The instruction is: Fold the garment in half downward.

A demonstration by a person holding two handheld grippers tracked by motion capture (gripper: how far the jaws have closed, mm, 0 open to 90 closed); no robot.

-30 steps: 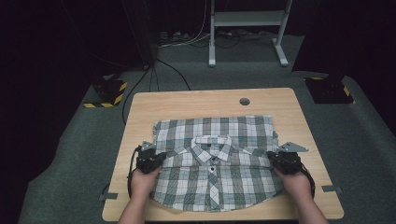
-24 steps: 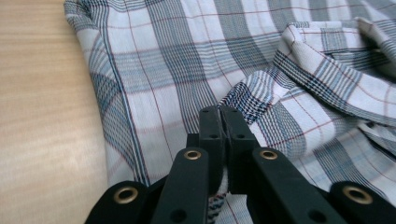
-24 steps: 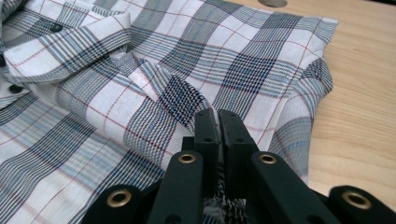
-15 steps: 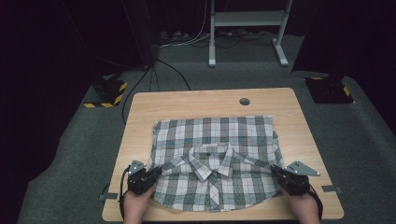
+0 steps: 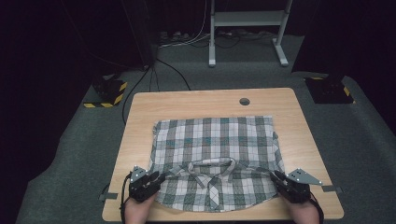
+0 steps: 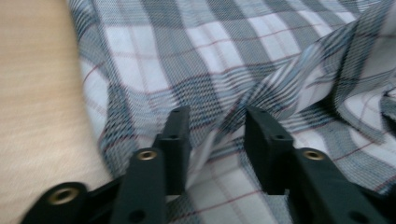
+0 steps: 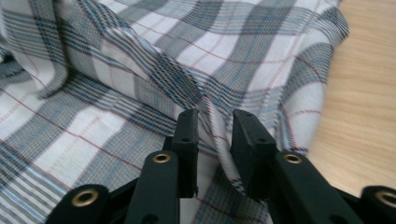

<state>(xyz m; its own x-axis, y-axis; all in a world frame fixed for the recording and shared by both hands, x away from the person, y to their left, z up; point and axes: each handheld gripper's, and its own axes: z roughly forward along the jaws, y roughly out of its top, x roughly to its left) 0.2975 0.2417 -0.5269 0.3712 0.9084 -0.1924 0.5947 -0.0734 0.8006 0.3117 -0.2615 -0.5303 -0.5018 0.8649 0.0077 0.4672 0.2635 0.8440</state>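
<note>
High view showed a checked shirt (image 5: 215, 154) lying flat on the wooden bench (image 5: 140, 121), in the lower middle of the frame. Its collar (image 5: 212, 164) sat near the bottom edge of the bench, and the shirt was folded, so it looked like a wide square shape.

A person's left hand held the left tool (image 5: 159, 178) at the lower left of the frame, right at the shirt's left edge. The right hand held the right tool (image 5: 276, 177) at the lower right, at the shirt's right edge. Both hands came in from the bottom of the frame.

Left tool view (image 6: 215, 126) showed its two black jaws a little way apart. They had just been opening. A raised fold of the shirt (image 6: 224, 70) sat in the gap between them, but the jaws were not squeezing it. Bare wood of the bench (image 6: 32, 84) showed at the left of that frame.

Right tool view (image 7: 214, 123) showed its jaws parted by a small gap too, and they had just been opening as well. A ridge of the shirt (image 7: 140, 56) ran down into the gap, loose and not pinched. Bare bench (image 7: 364, 107) showed at the right of that frame.
</note>
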